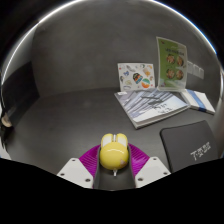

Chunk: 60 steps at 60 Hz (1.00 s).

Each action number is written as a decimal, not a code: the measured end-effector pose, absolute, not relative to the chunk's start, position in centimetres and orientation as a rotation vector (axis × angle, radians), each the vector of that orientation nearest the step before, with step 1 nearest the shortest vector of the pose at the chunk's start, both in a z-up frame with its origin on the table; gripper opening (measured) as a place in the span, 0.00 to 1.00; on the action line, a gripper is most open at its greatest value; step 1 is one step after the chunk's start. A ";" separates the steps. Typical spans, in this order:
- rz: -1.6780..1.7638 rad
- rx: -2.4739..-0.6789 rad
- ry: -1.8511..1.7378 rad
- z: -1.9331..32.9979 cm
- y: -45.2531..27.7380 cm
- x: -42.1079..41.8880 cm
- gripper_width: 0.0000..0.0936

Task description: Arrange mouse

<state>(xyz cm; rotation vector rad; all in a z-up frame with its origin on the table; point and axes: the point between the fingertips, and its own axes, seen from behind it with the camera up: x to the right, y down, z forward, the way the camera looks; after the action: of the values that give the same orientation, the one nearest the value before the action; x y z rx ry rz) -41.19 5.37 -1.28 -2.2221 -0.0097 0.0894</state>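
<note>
Grey and dim, the table (70, 110) stretches away under the gripper, its far edge curving into a pale wall behind. On it, well beyond the jaws and off to the right, lies a loose spread of printed sheets (160, 103) with blue and white patches, fanned over one another. Behind them a small illustrated card (136, 76) leans up, and just beside that a taller green-and-white card (171, 64) stands upright, showing pictures I cannot make out. Nearer to hand, on the right, a dark mouse mat (192, 148) lies flat on the table, with pale lettering near its closer edge that is too small to read.

Down at the front the gripper (112, 163) holds the mouse (112, 152), a small yellow one with a pale strip running down its middle. It sits nose-forward between the two fingers, and the magenta pads (90, 157) press against its flanks on either side with no gap that I can see, so the jaws are closed on it. The mouse appears lifted clear rather than resting on the table, though from this angle I cannot be sure. It sits left of the mouse mat and apart from it, and well short of the printed sheets.
</note>
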 end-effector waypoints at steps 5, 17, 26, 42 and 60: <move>0.195 -2.128 -0.045 3.1 4.9 -41.9 0.44; -0.007 -1.867 -0.136 16.3 3.1 -29.8 0.44; -0.110 -2.025 -0.042 8.6 0.4 -17.5 0.43; 0.003 -2.165 -0.031 -0.7 -0.2 -12.9 0.47; 0.162 -2.152 -0.068 1.5 -4.1 -11.9 0.88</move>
<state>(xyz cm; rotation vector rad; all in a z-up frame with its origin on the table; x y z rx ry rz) -11.90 -4.11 1.52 -2.1520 -0.0684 0.1619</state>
